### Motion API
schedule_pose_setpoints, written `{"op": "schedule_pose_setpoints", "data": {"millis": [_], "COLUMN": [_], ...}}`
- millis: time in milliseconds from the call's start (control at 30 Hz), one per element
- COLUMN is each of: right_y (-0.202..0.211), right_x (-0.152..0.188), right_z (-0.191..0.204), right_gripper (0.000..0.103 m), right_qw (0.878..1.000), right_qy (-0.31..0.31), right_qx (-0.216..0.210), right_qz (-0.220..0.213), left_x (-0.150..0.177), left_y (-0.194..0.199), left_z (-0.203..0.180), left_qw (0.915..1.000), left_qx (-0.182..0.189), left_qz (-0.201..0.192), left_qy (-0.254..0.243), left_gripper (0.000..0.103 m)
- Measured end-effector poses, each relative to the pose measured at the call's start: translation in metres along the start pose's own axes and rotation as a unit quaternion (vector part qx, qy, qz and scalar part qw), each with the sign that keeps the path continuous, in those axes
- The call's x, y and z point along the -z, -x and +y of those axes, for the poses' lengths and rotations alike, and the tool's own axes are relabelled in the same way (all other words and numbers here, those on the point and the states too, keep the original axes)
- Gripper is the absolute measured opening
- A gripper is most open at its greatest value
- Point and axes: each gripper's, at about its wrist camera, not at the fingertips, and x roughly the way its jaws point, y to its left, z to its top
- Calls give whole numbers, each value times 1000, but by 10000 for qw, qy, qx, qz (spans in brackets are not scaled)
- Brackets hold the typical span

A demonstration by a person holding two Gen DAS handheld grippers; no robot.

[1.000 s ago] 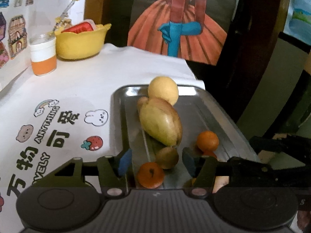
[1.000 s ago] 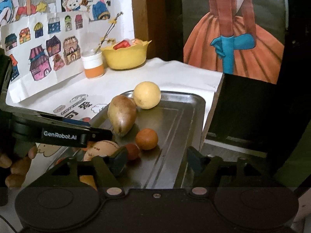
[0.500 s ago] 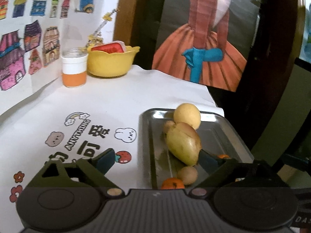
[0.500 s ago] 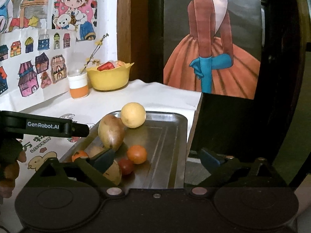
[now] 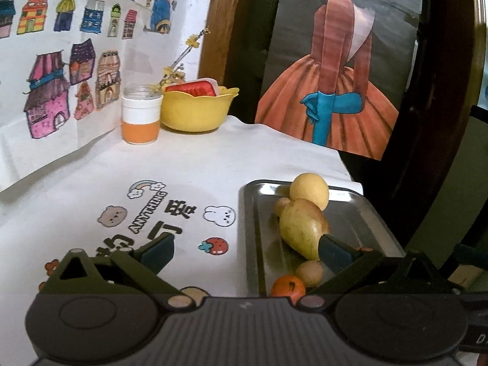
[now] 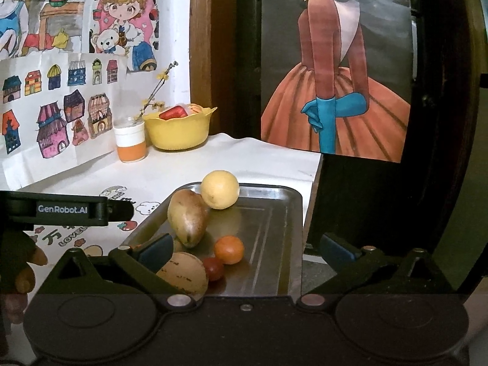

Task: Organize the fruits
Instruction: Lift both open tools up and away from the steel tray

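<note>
A metal tray sits at the right edge of the table. In it, a round fruit lies at the far end, touching a mango just in front. Nearer lie a tangerine, a small tomato and a potato. At the table's far left corner a bowl stands right of a jar.

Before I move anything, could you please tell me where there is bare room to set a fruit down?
The tray's right half, beside the orange, is bare. So is the white cloth between the tray and the yellow bowl. The tray's left side is crowded: lemon, mango and small fruits touch.
</note>
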Motion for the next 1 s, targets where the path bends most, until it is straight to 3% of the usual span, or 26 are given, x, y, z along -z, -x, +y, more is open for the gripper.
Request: {"op": "schedule_pose_setpoints", "data": {"millis": [567, 1000], "right_y": [10, 33], "right_x": [9, 14], "right_z": [9, 20], "right_gripper": [102, 102], "right_qw": [9996, 9983], "right_qy": [33, -21], "right_qx": [290, 498], "right_qz": [-57, -296], "left_x": [20, 28], "left_y": [12, 25], "left_z": [16, 18], "left_qw": [9990, 9994], "left_qx": [-272, -99], "left_qz": [85, 58], "left_qy": [352, 331], "left_gripper": [103, 103]}}
